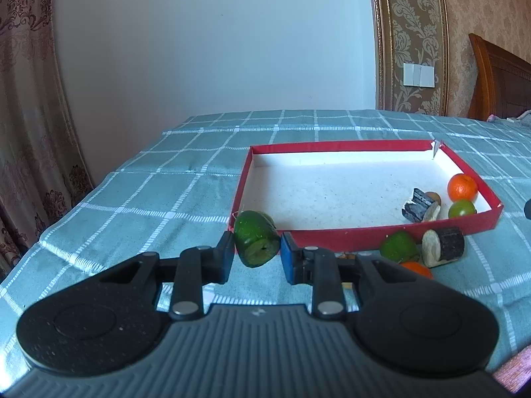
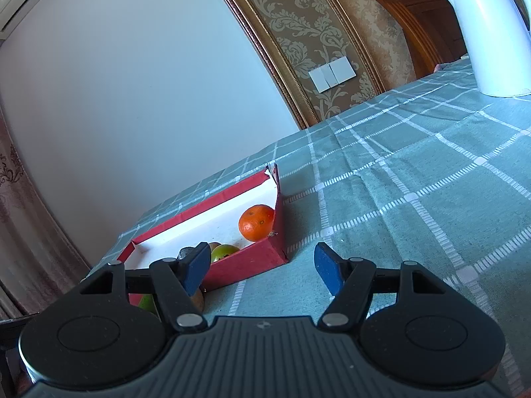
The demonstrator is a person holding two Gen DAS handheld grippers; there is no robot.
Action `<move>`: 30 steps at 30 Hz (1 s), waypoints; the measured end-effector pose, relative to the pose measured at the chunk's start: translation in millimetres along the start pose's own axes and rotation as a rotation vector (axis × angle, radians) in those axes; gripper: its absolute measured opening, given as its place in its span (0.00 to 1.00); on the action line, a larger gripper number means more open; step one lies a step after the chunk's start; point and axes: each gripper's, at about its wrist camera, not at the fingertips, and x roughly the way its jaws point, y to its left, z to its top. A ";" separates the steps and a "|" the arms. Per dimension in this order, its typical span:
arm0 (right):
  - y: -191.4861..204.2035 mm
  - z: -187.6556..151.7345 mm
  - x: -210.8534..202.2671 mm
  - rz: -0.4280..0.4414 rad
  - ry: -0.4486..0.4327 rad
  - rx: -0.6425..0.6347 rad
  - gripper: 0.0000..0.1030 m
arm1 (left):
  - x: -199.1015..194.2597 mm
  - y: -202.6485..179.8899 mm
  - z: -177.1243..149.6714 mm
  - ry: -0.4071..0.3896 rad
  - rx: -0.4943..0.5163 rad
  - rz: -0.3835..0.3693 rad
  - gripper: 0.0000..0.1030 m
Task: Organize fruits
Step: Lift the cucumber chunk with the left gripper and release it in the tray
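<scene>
My left gripper [image 1: 257,252] is shut on a green cut fruit piece [image 1: 256,242] and holds it at the near left corner of the red box [image 1: 332,237]. Inside the box lie an orange [image 1: 462,186], a green fruit [image 1: 462,208], a dark sugarcane piece [image 1: 418,209] and a small brown fruit [image 1: 434,196]. On the cloth in front of the box lie a green fruit [image 1: 398,248], a sugarcane piece [image 1: 444,246] and an orange [image 1: 418,269]. My right gripper [image 2: 262,270] is open and empty beside the box's right corner [image 2: 278,248], with the orange [image 2: 257,222] in view.
A green checked cloth [image 1: 132,205] covers the table. A white kettle [image 2: 491,30] stands at the far right in the right wrist view. A white wall and curtains are behind the table's far edge.
</scene>
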 end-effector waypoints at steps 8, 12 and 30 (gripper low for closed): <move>-0.4 0.1 -0.2 0.001 0.002 -0.002 0.66 | 15.6 -1.5 22.5 -0.039 0.006 0.018 0.26; -0.4 0.1 -0.7 0.003 0.002 -0.005 0.66 | 23.8 -7.4 36.7 -0.069 0.024 0.018 0.26; -0.3 0.5 1.4 0.009 0.004 -0.007 0.67 | 33.8 -6.0 41.0 -0.063 0.051 0.023 0.70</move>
